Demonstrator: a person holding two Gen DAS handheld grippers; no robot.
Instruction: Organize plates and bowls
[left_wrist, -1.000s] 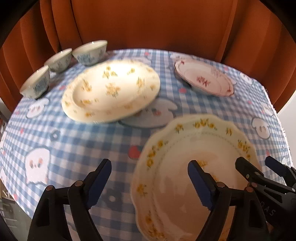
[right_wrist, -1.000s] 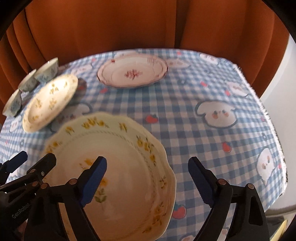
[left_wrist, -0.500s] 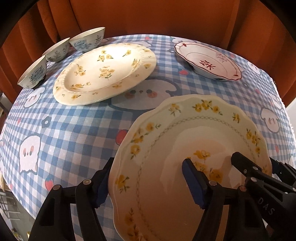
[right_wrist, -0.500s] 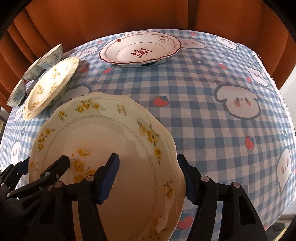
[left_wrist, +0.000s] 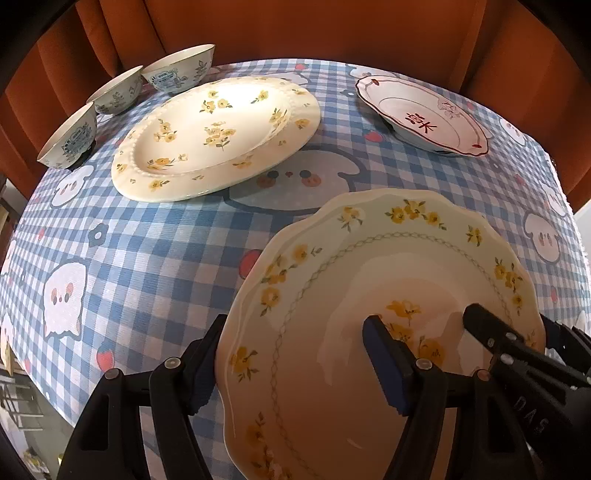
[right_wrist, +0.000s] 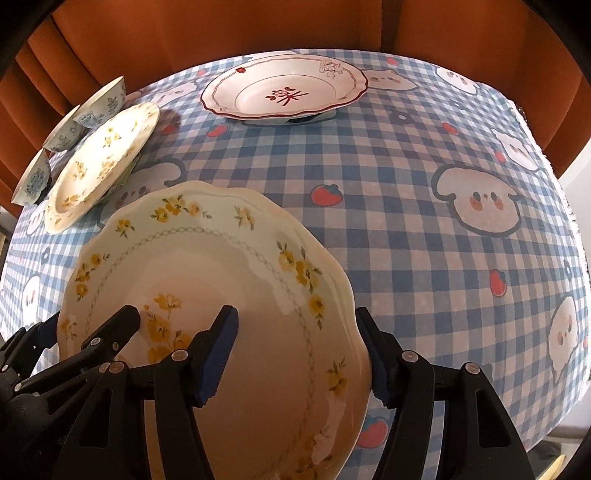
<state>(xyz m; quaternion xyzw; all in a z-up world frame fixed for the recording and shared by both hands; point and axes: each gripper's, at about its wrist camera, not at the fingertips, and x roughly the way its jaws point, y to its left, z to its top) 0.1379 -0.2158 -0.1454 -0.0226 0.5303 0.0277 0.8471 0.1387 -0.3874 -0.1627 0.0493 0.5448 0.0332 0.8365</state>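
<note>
A scalloped cream plate with yellow flowers (left_wrist: 406, 266) (right_wrist: 192, 266) sits at the near edge of the checked tablecloth. My left gripper (left_wrist: 291, 332) is shut on its left rim, one finger under the edge and the blue pad on the inner face. My right gripper (right_wrist: 295, 317) clamps the opposite rim the same way. Each gripper's black fingers also show in the other wrist view, over the plate. A round yellow-flowered plate (left_wrist: 218, 136) (right_wrist: 103, 162) lies farther back on the left. Behind it stand three blue-patterned bowls (left_wrist: 118, 90) (right_wrist: 66, 133).
A deep white plate with a red rim (left_wrist: 421, 114) (right_wrist: 284, 92) rests at the far right of the table (right_wrist: 424, 177). An orange curtain (left_wrist: 332, 29) hangs close behind. The cloth's edge drops off at the right and near sides.
Both grippers came down over the scalloped plate and their jaws narrowed onto its opposite rims; one second ago they stood wider, with the pads clear of it.
</note>
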